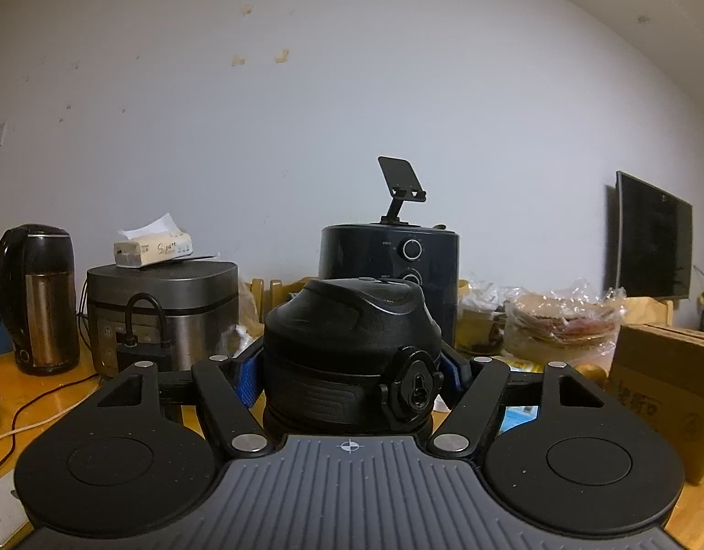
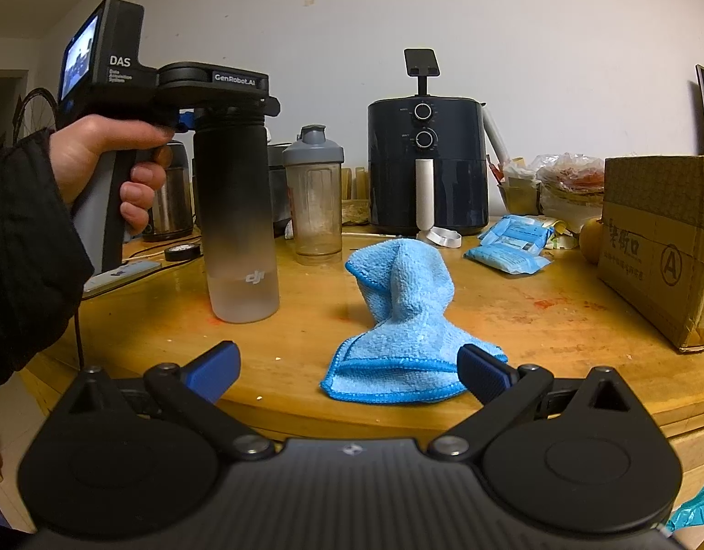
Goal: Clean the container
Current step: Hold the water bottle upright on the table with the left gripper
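Between the blue pads [image 1: 248,378] of the left gripper [image 1: 349,380], the black lid [image 1: 352,348] of the water bottle [image 2: 237,211] is sitting clamped, both pads pressing on its sides. From that wrist view the lid is filling the middle and hiding the bottle's body entirely. The right wrist view is showing that body upright on the wooden table [image 2: 535,321], dark above and fading to frosted clear at its base, with the person's left hand [image 2: 108,165] gripping the handle. The right gripper [image 2: 349,371] is hovering with its jaws spread wide, nothing between them, just in front of the blue cloth [image 2: 397,321] lying bunched on the table. Behind, a shaker cup [image 2: 313,197] and an air fryer [image 2: 427,165] are standing; a cardboard box [image 2: 663,247] is running off the right edge.
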### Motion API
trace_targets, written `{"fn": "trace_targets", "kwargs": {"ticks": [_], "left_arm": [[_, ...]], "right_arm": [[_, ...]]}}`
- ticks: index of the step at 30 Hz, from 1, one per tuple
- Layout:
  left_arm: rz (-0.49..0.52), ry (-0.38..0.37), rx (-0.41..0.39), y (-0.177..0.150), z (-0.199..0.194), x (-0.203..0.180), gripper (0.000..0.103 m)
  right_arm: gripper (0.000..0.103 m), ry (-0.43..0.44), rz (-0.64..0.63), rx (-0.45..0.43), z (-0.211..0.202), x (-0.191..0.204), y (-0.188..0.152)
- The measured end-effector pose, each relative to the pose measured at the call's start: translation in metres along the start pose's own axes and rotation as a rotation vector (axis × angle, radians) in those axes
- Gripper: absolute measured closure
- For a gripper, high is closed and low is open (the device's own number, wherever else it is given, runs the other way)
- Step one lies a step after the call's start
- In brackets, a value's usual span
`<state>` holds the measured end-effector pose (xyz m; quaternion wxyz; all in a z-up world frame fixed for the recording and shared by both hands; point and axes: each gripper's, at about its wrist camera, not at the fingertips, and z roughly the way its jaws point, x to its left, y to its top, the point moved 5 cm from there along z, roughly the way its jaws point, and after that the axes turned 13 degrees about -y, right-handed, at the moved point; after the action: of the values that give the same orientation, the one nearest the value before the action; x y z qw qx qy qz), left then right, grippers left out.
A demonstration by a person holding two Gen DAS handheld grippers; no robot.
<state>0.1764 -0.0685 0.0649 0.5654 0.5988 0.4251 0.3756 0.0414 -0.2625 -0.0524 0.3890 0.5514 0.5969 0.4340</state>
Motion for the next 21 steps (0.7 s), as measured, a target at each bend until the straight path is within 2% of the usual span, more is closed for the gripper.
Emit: {"fn": "trace_targets", "kwargs": {"ticks": [21], "left_arm": [[0.002,0.001,0.006,0.0004,0.0018,-0.0010,0.034]], "right_arm": [[0.000,-0.031,-0.027,0.001,0.0094,-0.0022,0.0060]]}}
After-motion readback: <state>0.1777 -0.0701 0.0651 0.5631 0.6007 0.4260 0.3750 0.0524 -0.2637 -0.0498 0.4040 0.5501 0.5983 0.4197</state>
